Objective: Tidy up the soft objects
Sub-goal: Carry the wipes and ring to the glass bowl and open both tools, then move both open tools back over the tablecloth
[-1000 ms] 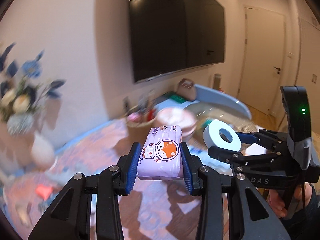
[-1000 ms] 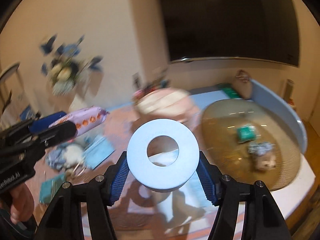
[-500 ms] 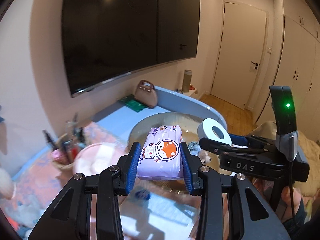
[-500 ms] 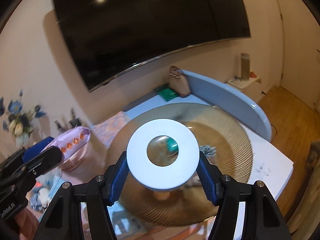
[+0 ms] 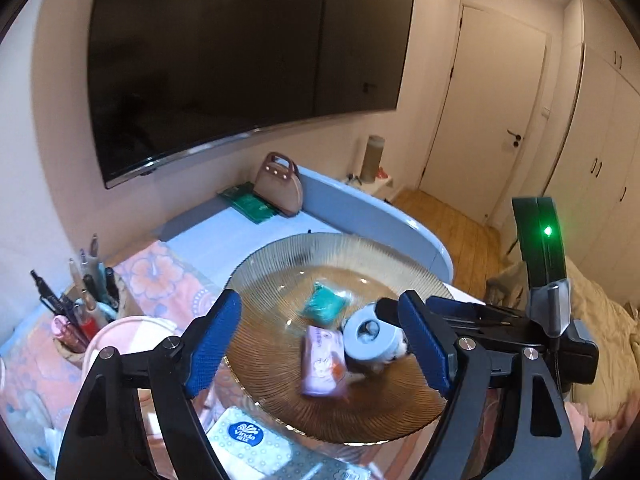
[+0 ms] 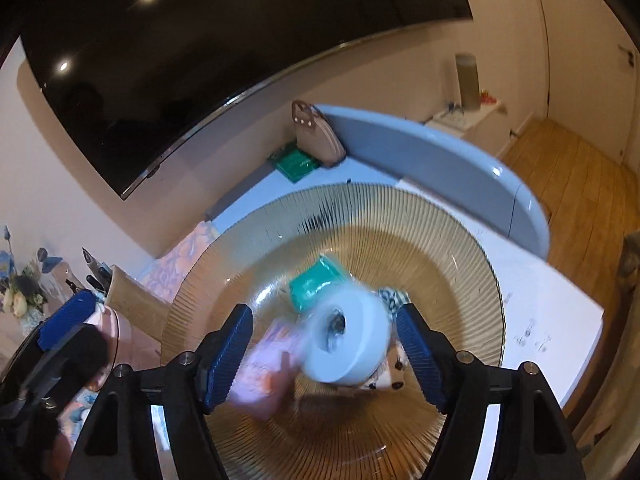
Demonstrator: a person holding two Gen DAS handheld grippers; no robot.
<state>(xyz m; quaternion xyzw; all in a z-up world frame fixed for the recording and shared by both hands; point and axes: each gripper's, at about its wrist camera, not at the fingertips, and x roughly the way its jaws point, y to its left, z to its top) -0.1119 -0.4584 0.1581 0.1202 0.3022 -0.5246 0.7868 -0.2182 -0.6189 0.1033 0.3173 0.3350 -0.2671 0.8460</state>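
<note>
— Left wrist view: what is counted in the dish (image 5: 280, 256)?
— One pink pack (image 5: 322, 361), one green packet (image 5: 323, 304) and one white roll (image 5: 369, 338) are seen; a toy is half hidden behind the roll.
— And the left gripper (image 5: 320, 340)?
— Its jaws are opening, wide apart, with nothing pressed.
— The right gripper (image 6: 324, 354)?
— Also opening; the roll (image 6: 348, 340) is blurred between the pads, untouched. Flowers (image 6: 20, 284) are shown only in the right view; a tissue pack (image 5: 248, 440) only in the left.

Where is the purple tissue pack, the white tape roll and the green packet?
purple tissue pack (image 5: 322, 362), left wrist view, on its printed top face.
white tape roll (image 5: 370, 338), left wrist view, on its flat ring face.
green packet (image 5: 322, 306), left wrist view, on its middle.
</note>
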